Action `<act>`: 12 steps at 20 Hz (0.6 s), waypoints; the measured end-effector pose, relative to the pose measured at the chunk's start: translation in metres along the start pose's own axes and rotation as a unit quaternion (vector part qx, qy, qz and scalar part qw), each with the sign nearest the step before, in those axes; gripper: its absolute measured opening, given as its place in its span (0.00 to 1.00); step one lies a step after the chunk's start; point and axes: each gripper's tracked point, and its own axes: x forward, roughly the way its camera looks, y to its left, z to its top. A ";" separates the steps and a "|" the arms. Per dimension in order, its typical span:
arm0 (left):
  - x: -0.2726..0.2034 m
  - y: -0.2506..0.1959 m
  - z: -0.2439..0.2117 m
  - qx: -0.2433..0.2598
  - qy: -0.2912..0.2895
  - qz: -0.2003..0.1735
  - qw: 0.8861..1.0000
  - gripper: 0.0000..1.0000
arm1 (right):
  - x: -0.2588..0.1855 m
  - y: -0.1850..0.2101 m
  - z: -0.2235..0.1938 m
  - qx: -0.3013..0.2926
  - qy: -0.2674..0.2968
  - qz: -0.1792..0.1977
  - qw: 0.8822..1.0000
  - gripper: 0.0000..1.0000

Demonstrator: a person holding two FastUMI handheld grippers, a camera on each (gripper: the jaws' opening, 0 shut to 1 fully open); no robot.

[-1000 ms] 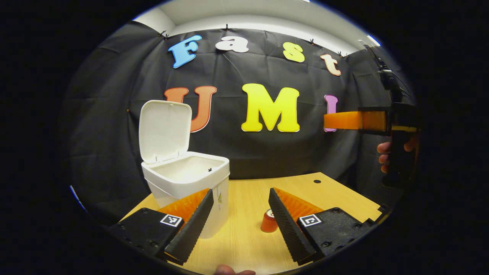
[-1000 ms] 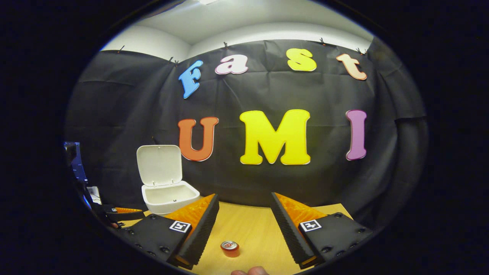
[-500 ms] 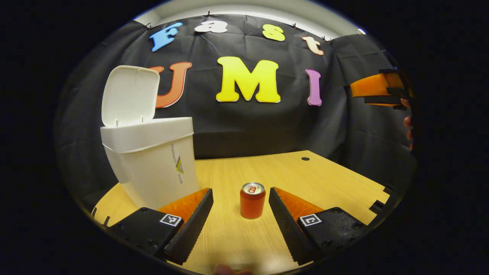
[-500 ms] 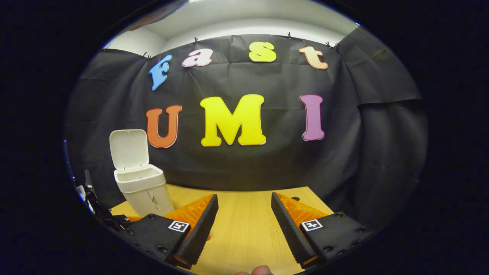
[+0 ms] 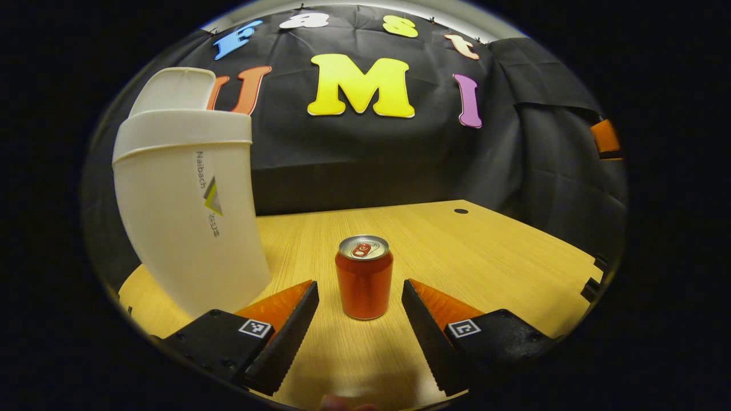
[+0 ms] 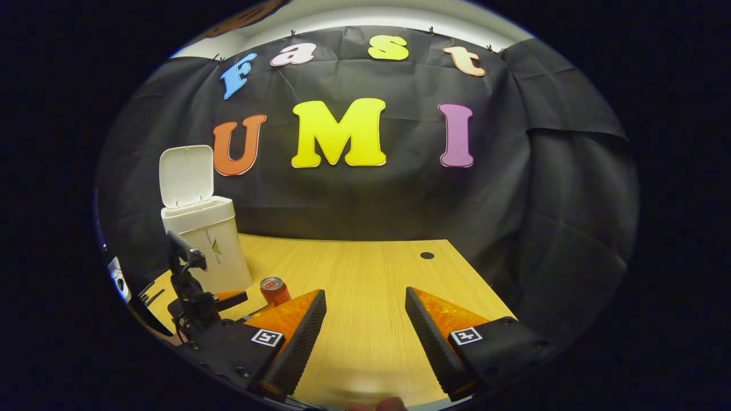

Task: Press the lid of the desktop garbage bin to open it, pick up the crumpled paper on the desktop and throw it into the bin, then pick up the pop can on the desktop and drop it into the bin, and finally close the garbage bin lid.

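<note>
white bin [image 5: 183, 217] at frame left stands lid-up, no paper seen on the desk; pop can [image 5: 364, 277] centre frame ungrasped between the spread left gripper [image 5: 360, 319], right gripper [image 6: 365, 337] likewise apart and empty.

A: The desktop [image 5: 485, 251] looks like pale wood, fine straight grain, a soft satin sheen.

B: And the pop can [image 5: 364, 284]?

A: Metal, glossy red wall, bright silvery top. At its ten o'clock, the garbage bin [image 5: 183, 217] is smooth white plastic, faintly shiny, and so is its raised lid [image 6: 185, 174].

B: The booth wall [image 6: 514, 188]?

A: Matt black cloth, creased and wrinkled.
</note>
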 end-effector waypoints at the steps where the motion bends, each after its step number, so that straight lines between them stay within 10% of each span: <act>1: 0.009 0.002 -0.002 0.000 0.004 0.002 1.000 0.96 | 0.000 -0.004 0.000 -0.001 0.002 -0.003 1.000 0.90; 12: 0.052 -0.015 0.002 0.015 0.002 -0.023 1.000 0.96 | 0.013 -0.016 -0.003 -0.013 0.016 -0.009 1.000 0.90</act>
